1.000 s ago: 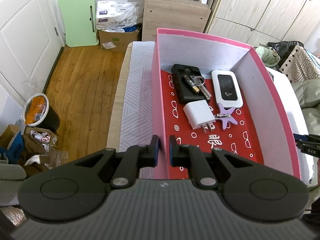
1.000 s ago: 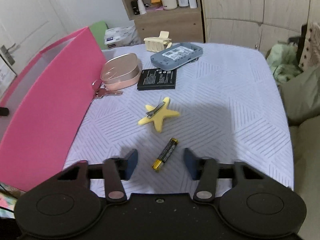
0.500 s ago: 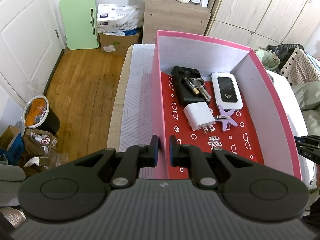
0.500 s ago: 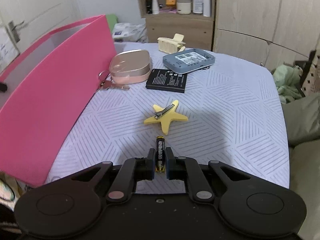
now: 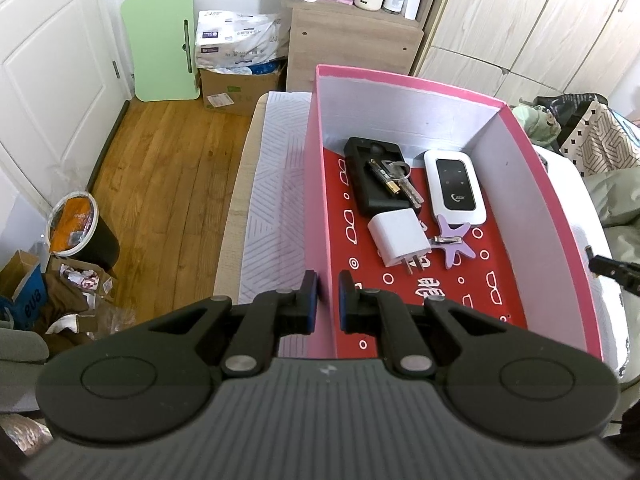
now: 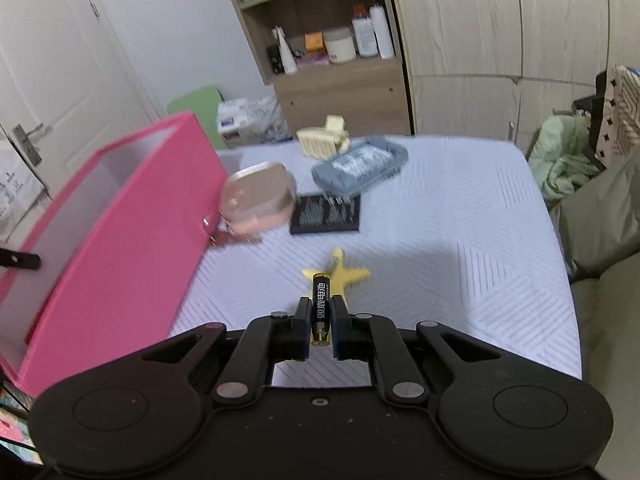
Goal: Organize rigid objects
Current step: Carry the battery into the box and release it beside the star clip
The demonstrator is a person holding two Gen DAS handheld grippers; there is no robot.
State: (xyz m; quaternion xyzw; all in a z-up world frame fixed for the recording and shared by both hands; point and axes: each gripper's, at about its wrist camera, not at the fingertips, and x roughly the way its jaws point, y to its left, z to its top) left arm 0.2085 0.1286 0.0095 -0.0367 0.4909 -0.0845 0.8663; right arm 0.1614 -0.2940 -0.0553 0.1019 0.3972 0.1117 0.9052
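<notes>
My right gripper (image 6: 321,322) is shut on a black and gold battery (image 6: 321,304) and holds it above the white bedspread (image 6: 460,280). A yellow star clip (image 6: 346,274) lies just beyond it. My left gripper (image 5: 324,300) is shut on the near left wall of the pink box (image 5: 320,216). Inside the box lie a black case (image 5: 370,184) with keys and a battery (image 5: 386,176) on it, a white router (image 5: 454,192), a white charger (image 5: 398,236) and a purple star clip (image 5: 454,240). The pink box also shows in the right wrist view (image 6: 120,240), at the left.
On the bed beyond lie a rose-gold tin (image 6: 258,196), keys (image 6: 224,238), a black battery pack (image 6: 326,214), a grey device cover (image 6: 360,166) and a cream claw clip (image 6: 324,140). Pillows (image 6: 600,224) lie at the right. A wooden shelf unit (image 6: 340,80) stands behind.
My right gripper closed on the battery and lifted it off the bedspread, swinging up and left. My left gripper stayed shut on the box wall.
</notes>
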